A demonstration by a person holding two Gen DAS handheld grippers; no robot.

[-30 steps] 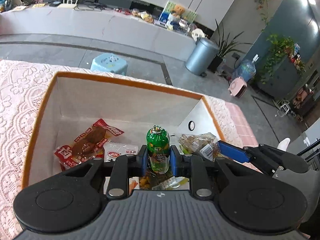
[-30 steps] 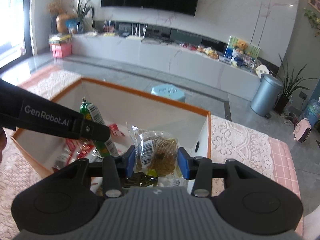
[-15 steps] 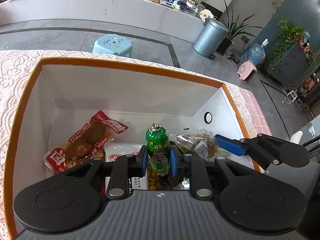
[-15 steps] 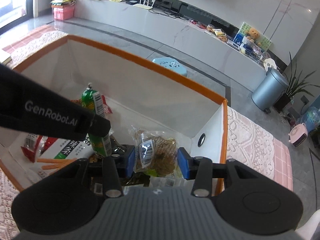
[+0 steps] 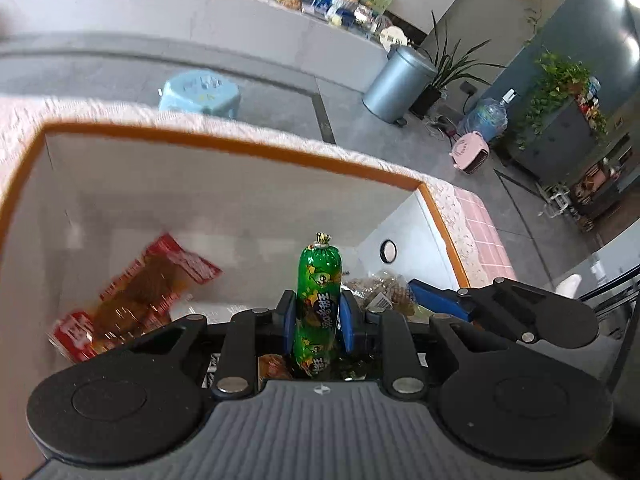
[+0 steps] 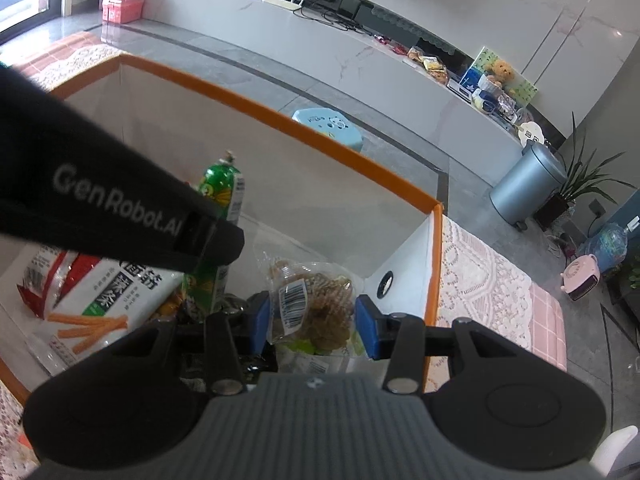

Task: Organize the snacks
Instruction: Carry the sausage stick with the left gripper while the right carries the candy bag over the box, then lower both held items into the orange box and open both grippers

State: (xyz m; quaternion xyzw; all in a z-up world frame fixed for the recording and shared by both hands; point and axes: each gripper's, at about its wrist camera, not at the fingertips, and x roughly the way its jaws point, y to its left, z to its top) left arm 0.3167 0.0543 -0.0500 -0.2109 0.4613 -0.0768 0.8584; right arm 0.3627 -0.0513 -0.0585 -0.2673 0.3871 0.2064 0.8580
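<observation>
My left gripper (image 5: 317, 322) is shut on a green sausage stick (image 5: 318, 280), held upright over the inside of the white storage box with an orange rim (image 5: 224, 146). In the right wrist view the same green sausage stick (image 6: 220, 192) shows beside the left gripper's black body. My right gripper (image 6: 314, 324) is shut on a clear bag of brown snacks (image 6: 310, 304) with a barcode label, low inside the box (image 6: 320, 136). A red snack packet (image 5: 136, 296) and a white packet with orange sticks (image 6: 104, 300) lie on the box floor.
The box stands on a lace tablecloth (image 6: 480, 280) over pink cloth. Beyond the table are a light blue stool (image 6: 328, 128), a grey bin (image 6: 528, 184), plants and a long white counter (image 6: 320, 36). The right gripper's arm (image 5: 500, 308) is close beside the left one.
Both grippers have sunk into the box with their snacks still held. The views tilted down, then the left one rose slightly; more of the box floor and packets show.
</observation>
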